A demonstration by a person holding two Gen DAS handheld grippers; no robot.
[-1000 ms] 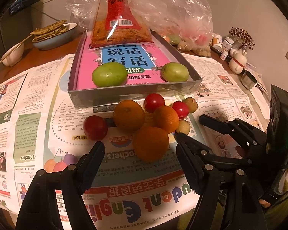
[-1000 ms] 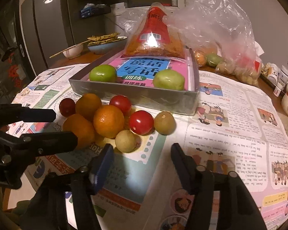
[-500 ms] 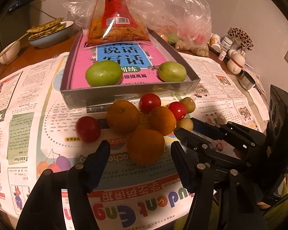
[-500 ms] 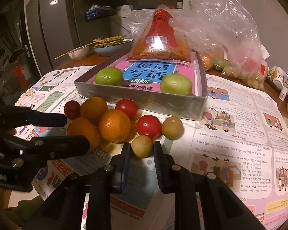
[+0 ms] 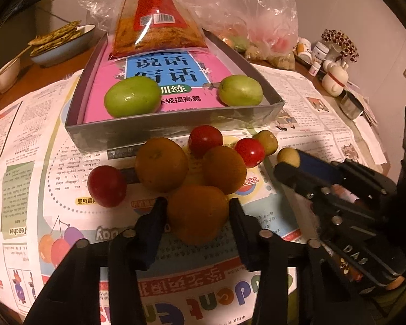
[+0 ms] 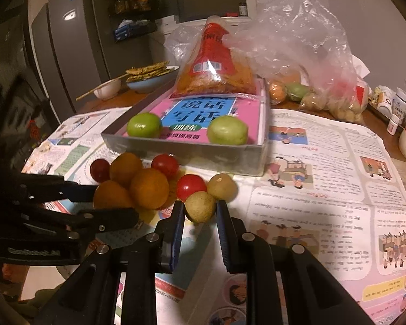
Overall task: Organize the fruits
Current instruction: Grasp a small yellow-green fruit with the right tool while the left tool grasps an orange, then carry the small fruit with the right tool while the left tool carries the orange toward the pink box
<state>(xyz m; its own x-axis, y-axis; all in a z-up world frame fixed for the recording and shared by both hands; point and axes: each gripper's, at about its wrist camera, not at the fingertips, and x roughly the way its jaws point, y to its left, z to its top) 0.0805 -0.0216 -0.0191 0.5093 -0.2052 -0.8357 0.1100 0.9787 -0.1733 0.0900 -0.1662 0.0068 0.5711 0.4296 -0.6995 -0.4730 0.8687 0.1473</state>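
A pile of fruit lies on newspaper in front of a grey tray [image 5: 176, 132]. My left gripper [image 5: 197, 211] is shut on the nearest orange [image 5: 197, 214]; two more oranges [image 5: 161, 163] and red fruits [image 5: 107, 185] lie behind it. My right gripper [image 6: 199, 207] is shut on a small tan fruit [image 6: 200, 206], which also shows in the left wrist view [image 5: 288, 157]. Another tan fruit [image 6: 221, 186] and a red one [image 6: 190, 187] sit just behind. Two green fruits [image 5: 132, 97] lie in the tray on a pink book.
A snack bag [image 5: 155, 19] leans in the tray's back. A plastic bag of fruit [image 6: 297, 54] lies behind it. A blue bowl [image 5: 59, 48] stands far left, small jars and a figurine [image 5: 334, 77] far right. Newspaper [image 6: 324, 176] covers the table.
Both grippers moved forward to the pile. The left closed around the nearest orange; the right closed on the small tan fruit.
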